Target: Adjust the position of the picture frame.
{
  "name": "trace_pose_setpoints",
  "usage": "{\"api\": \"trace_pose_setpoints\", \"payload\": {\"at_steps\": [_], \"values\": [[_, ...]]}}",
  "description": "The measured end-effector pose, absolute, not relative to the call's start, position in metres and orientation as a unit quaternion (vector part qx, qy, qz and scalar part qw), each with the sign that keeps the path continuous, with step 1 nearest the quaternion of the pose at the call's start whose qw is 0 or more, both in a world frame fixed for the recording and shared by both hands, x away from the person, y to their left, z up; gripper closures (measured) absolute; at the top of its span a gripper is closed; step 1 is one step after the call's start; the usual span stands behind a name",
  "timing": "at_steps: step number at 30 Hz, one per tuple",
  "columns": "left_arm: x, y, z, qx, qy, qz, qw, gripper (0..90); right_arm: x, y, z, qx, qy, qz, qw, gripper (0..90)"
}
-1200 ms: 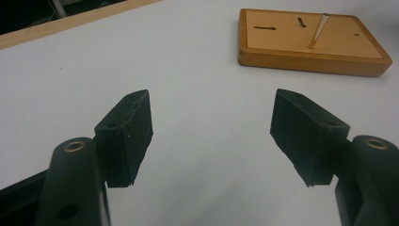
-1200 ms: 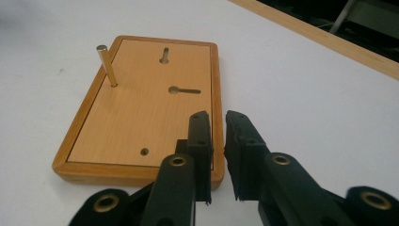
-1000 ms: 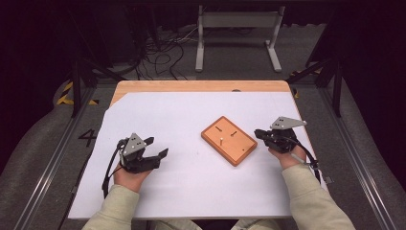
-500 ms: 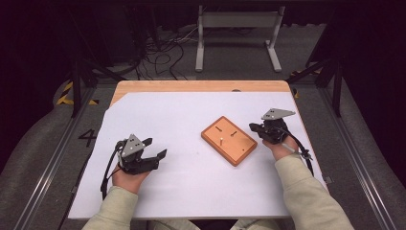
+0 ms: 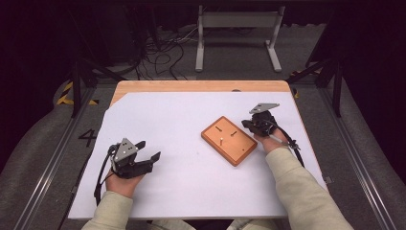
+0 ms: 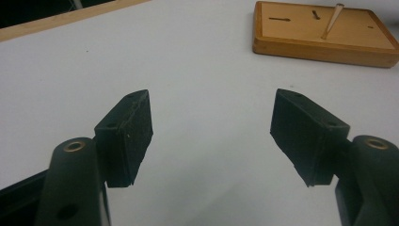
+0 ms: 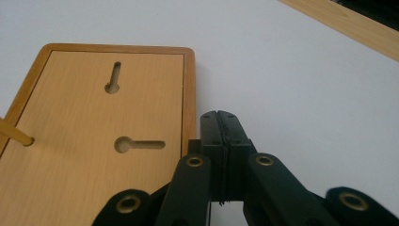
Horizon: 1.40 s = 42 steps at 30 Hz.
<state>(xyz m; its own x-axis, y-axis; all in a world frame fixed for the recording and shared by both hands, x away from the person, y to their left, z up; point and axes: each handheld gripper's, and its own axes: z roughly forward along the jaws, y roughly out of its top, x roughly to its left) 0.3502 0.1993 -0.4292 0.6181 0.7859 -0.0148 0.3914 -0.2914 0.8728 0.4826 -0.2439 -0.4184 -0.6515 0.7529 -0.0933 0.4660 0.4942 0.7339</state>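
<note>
Board (image 5: 229, 140): flat on the white table (image 5: 182, 182), right of centre, thin peg (image 5: 220, 142) upright in it.
Right tool (image 5: 245, 124): pressed together, empty, at the board's right edge.
Left tool (image 5: 148, 150): spread, empty, well apart from board.

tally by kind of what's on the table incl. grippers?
Wooden board: 1
Peg standing in the board: 1
Keyhole slots in the board: 2
Grippers, left gripper and right gripper: 2
Total: 6
</note>
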Motion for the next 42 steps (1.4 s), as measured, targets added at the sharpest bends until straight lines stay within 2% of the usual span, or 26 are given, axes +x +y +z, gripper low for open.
{"api": "trace_pose_setpoints", "payload": {"at_steps": [8,20,42], "values": [[0.350,0.200,-0.429,0.774,0.381,0.215,0.459,30.1,0.491,-0.234,-0.420,0.361,0.844,0.338,0.210,89.9],[0.352,0.198,-0.431,0.778,0.377,0.213,0.456,30.1,0.503,-0.229,-0.433,0.380,0.851,0.308,0.191,89.9],[0.354,0.195,-0.432,0.780,0.377,0.208,0.454,30.1,0.508,-0.215,-0.437,0.369,0.862,0.284,0.200,90.0]]}}
